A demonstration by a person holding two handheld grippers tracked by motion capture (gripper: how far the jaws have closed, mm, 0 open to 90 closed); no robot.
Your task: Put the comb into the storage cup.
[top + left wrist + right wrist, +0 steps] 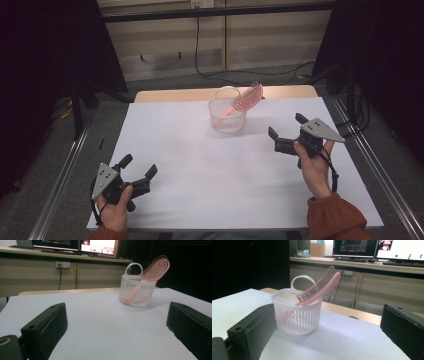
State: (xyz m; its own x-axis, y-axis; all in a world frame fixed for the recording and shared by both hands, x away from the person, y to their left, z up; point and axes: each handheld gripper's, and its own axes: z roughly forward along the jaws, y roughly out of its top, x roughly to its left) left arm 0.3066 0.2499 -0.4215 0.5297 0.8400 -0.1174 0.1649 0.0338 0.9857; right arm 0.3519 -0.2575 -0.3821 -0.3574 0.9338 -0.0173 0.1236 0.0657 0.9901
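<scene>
A small white slotted basket [227,116] [137,291] [298,314] with a loop handle stands upright toward the back of the white table [200,160]. A pink hairbrush [246,99] [154,270] [320,288] leans in it, handle down, head over the rim. My left gripper [138,167] [117,327] is held at the near left, open and holding nothing, far from the basket. My right gripper [286,126] [329,332] is held to the right of the basket, open and holding nothing, apart from it.
Beyond the table's far edge are a wooden strip [170,94], a wall cabinet and a hanging cable [197,45]. Metal rails [375,165] run along both sides of the table. Monitors [355,248] stand on a far desk.
</scene>
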